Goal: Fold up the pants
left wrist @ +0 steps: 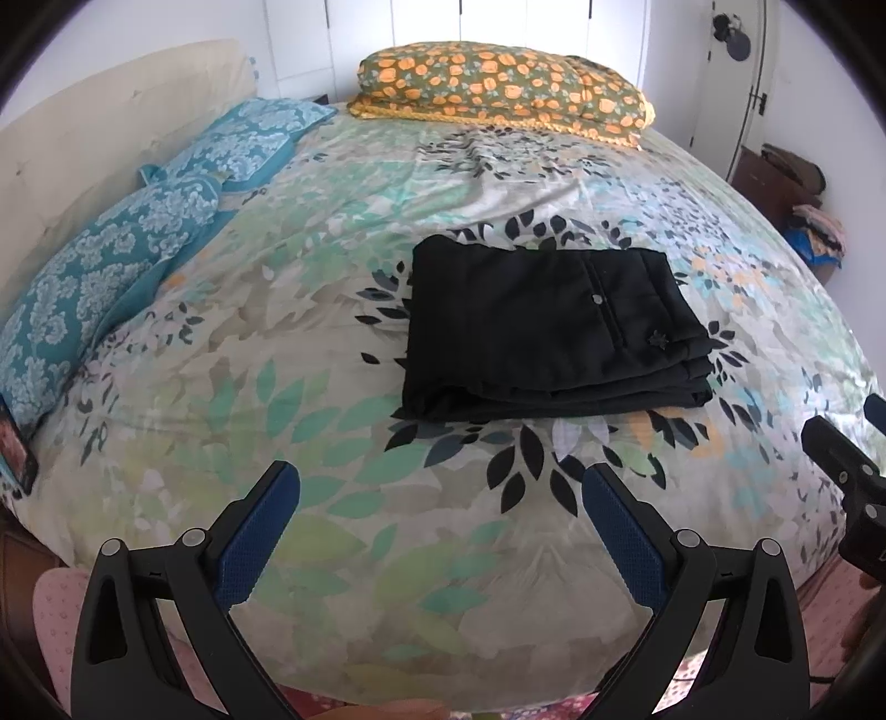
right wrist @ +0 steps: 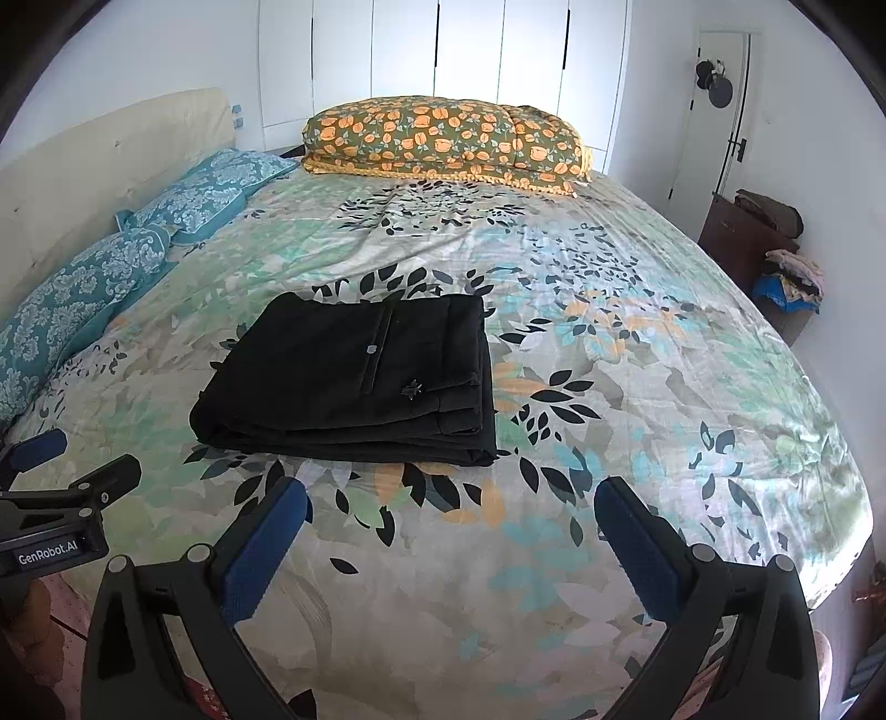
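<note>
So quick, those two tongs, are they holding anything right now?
Left tongs: open, holding nothing, short of the folded black pants.
Right tongs: open, holding nothing, also clear of the pants.

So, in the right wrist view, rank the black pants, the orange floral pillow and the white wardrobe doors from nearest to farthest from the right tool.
1. Black pants, folded, just ahead-left of the right tool.
2. Orange floral pillow, at the bed's far edge.
3. White wardrobe doors, behind the pillow.
</note>
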`<state>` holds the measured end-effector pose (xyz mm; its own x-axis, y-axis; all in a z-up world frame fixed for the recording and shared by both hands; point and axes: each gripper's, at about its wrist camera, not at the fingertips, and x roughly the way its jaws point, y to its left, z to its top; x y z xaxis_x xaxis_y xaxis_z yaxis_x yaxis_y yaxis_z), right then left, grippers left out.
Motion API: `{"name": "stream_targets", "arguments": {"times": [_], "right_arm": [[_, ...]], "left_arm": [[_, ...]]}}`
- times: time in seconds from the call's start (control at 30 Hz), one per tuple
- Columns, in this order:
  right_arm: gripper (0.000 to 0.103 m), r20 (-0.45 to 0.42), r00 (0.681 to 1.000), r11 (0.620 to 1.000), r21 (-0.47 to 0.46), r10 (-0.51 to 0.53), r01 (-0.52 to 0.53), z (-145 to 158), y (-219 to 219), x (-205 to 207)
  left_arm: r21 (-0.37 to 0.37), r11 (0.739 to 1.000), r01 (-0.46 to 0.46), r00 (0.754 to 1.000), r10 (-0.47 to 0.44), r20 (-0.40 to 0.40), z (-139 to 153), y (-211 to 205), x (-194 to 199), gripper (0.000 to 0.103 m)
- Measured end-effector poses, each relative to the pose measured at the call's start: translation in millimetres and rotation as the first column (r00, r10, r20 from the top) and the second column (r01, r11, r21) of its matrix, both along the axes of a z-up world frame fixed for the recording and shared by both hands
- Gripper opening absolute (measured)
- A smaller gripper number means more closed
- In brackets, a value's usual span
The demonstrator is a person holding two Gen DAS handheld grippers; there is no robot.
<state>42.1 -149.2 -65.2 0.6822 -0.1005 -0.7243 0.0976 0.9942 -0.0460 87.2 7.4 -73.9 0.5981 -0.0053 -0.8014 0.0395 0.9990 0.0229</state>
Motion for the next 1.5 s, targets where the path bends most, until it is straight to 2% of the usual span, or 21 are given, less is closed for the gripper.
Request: {"name": "stream_targets", "arguments": {"times": [0.17,0.33,0.57,0.73,0.8,0.93,1.03,1.4,1.5], "right_arm": [[0.103,-0.006,1.0,1.0,-0.013,0.009,-0.009,-2,4,1],[0.103,-0.004,1.0,1.0,-0.025,0.004,-0.004,-2,4,1],[0.103,-0.025,1.0,0.999,-0.046,0.012,-0.013,-4,5,3],[0.103,-0.018,1.0,0.998,-0.065,0.024,-0.026,1,10,0],[0.103,-0.008,1.0,0.997,-0.065,0.029,-0.03,4,11,-1],[0.103,-0.009,1.0,0.998,-0.06,0.029,-0.03,3,10,0],[0.103,-0.021,0.999,0.998,-0.056,0.027,-0.028,0,9,1],[0.103,-0.032,0.999,0.998,-0.058,0.037,-0.038,-2,14,1],[0.103,-0.034,0.999,0.998,-0.057,0.039,-0.04,-3,14,0]], "left_arm": [[0.018,1.0,-0.023,0.999,0.023,0.031,4,2,-3,0.103],[-0.034,0.997,-0.063,0.997,0.064,0.041,2,10,-3,0.103],[-0.001,1.0,-0.015,0.999,0.015,0.05,7,3,-6,0.103],[0.017,1.0,-0.02,0.997,0.019,0.076,15,3,-9,0.103],[0.009,1.0,-0.018,0.996,0.017,0.083,15,4,-11,0.103],[-0.011,1.0,-0.018,0.999,0.018,0.045,10,6,-8,0.102],[0.011,1.0,-0.021,0.999,0.021,0.05,9,5,-9,0.102],[0.008,1.0,0.015,0.999,-0.015,0.038,6,-3,-10,0.102],[0.001,1.0,0.017,0.998,-0.017,0.057,7,-3,-13,0.102]]}}
